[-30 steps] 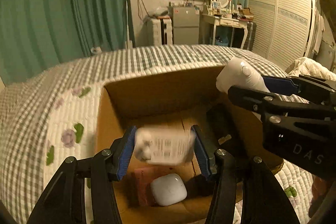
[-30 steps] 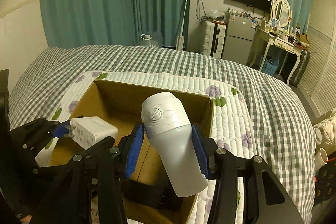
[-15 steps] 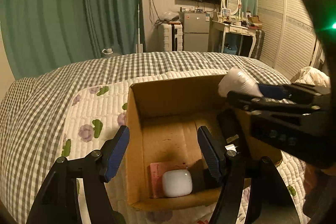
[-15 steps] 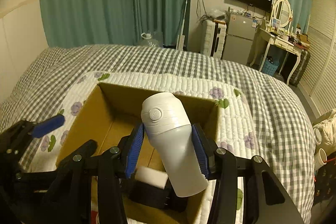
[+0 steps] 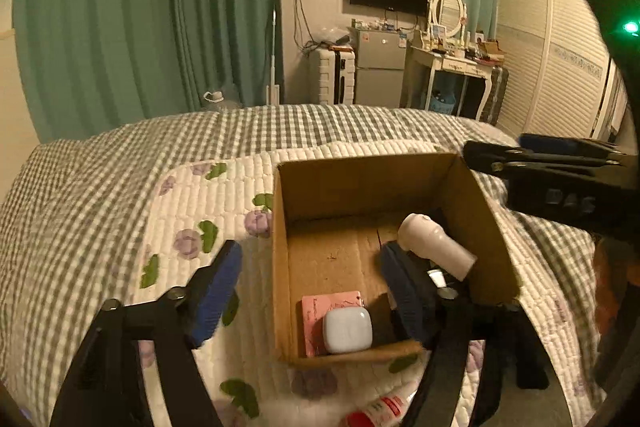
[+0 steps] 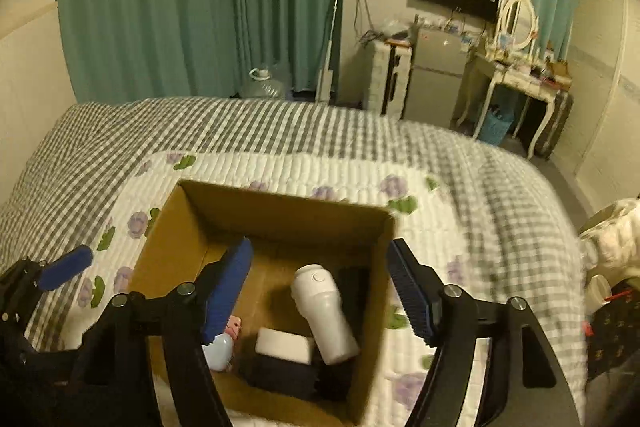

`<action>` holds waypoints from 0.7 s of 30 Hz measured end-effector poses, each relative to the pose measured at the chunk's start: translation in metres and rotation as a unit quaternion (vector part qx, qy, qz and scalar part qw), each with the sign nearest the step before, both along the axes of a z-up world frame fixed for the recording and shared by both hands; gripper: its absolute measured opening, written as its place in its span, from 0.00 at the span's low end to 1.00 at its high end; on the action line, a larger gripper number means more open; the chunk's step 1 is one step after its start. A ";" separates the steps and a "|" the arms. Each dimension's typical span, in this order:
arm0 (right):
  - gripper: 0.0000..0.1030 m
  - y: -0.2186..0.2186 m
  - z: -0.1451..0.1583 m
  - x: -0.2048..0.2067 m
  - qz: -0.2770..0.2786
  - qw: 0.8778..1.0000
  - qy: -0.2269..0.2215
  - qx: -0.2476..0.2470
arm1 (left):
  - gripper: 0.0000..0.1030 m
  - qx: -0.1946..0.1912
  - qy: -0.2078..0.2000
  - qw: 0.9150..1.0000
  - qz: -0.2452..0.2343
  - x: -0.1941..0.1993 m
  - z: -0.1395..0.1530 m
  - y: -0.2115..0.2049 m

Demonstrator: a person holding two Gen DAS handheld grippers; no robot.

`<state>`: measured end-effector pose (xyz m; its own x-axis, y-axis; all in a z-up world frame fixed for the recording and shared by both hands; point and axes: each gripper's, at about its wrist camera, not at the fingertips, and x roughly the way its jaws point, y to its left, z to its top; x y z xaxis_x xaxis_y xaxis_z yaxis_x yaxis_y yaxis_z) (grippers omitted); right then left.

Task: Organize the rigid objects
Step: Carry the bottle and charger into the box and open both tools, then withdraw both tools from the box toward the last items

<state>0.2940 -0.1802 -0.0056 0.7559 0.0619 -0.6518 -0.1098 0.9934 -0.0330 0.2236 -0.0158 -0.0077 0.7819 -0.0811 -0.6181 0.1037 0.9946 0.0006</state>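
Note:
An open cardboard box [image 5: 280, 227] [image 6: 168, 227] sits on the bed. Inside lie a white cylindrical device [image 5: 434, 245] [image 6: 326, 311], a white charger block [image 6: 284, 345], a pale rounded case [image 5: 347, 329] [image 6: 220, 349] on a pink booklet [image 5: 320, 307], and dark items. My left gripper [image 5: 310, 299] is open and empty above the box's near left side. My right gripper [image 6: 322, 291] is open and empty above the box; it also shows in the left wrist view [image 5: 560, 163] at the right.
The box rests on a white floral quilt [image 5: 208, 211] over a grey checked bedspread [image 6: 280, 123]. A red and white tube [image 5: 376, 409] lies on the quilt in front of the box. Beyond the bed stand green curtains, a fridge and a dressing table.
My left gripper dropped the white charger block into the box and pulled back. My right gripper opened and the white cylindrical device now lies in the box.

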 end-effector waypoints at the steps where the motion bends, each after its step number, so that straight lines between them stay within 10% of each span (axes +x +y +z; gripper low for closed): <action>1: 0.80 -0.001 0.011 -0.010 -0.002 1.000 -0.007 -0.004 | 0.79 -0.004 -0.006 1.000 0.002 -0.008 0.008 0.002; 12: 0.99 -0.002 0.096 -0.122 -0.010 0.997 -0.073 -0.032 | 0.99 -0.011 -0.038 0.999 0.016 -0.087 0.076 0.026; 21: 1.00 -0.004 0.070 -0.187 -0.006 0.999 -0.052 -0.001 | 1.00 -0.016 -0.038 0.999 -0.002 -0.131 0.056 0.034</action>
